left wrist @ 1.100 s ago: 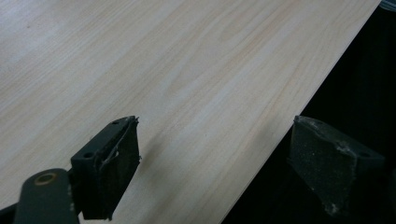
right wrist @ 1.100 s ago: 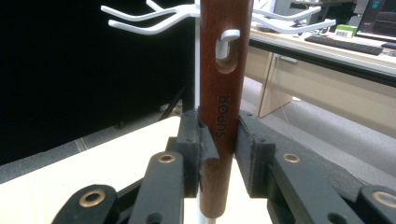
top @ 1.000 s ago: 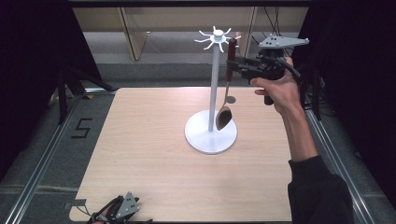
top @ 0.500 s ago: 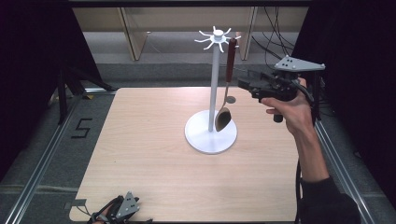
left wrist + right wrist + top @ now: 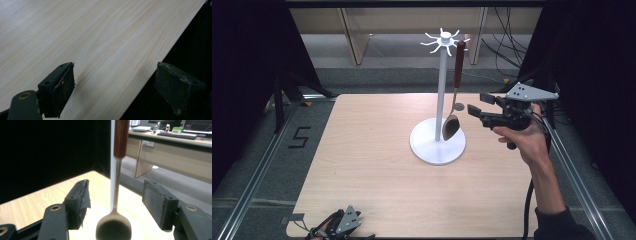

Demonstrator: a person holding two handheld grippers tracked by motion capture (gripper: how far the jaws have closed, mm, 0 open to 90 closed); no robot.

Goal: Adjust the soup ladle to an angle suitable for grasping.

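Note:
A white hook stand (image 5: 441,85) rises from a round base (image 5: 432,147) in the middle of the table. A spoon (image 5: 458,70) with a dark red-brown handle hangs from one of its top hooks, bowl (image 5: 450,127) down near the base. My right gripper (image 5: 477,104) is level, just right of the spoon's lower shaft and apart from it. Its jaws have just been opening. In the right gripper view the spoon (image 5: 113,227) hangs ahead, between the open pads (image 5: 157,202), untouched. My left gripper (image 5: 347,220) rests open at the table's near left edge, holding nothing (image 5: 115,87).
The light wooden table (image 5: 362,165) ends just under the left gripper, with a dark drop beyond its edge (image 5: 140,82). Metal rails (image 5: 257,175) run along both sides. Desks and cables (image 5: 507,45) stand behind the table.
The right gripper has come down and to the right, away from the spoon's upper handle, and its jaws have spread. The spoon stays hanging on the stand. The left gripper has not moved.

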